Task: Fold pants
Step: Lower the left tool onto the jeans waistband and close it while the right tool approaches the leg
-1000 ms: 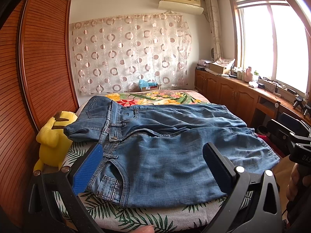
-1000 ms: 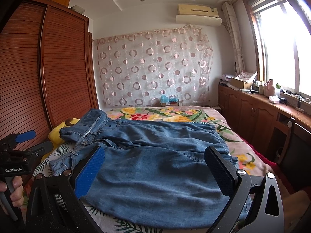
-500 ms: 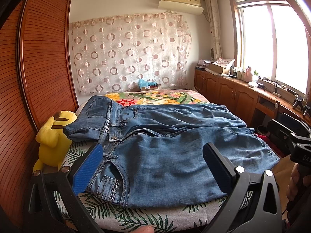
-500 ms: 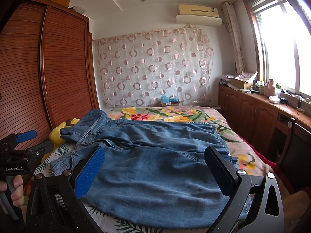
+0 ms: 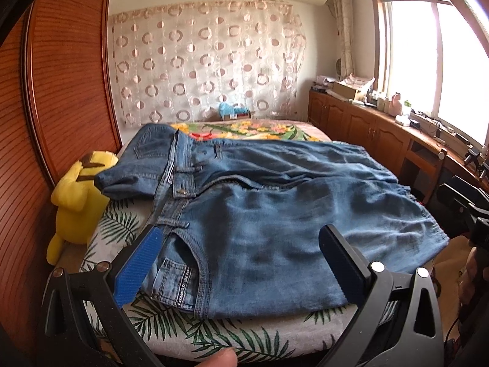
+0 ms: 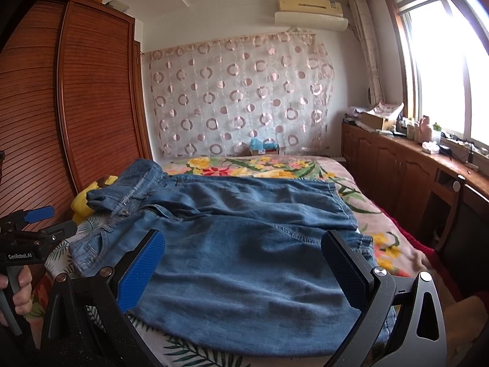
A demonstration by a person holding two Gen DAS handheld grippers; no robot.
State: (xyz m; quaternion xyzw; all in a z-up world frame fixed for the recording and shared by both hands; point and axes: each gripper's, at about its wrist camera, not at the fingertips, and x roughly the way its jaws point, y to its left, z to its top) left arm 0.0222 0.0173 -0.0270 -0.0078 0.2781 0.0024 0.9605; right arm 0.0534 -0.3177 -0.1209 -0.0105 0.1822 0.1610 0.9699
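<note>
plush toy: mostly hidden behind jeans | fingertip: cut off by bottom edge

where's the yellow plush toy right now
In the left wrist view the yellow plush toy sits at the bed's left edge, between the wooden wardrobe and the waistband of the jeans.

We look across a bed with a floral and leaf-print cover toward a circle-patterned curtain. A slatted wooden wardrobe stands on the left. At right, bright windows light low wooden cabinets. An air conditioner hangs near the ceiling.
</note>
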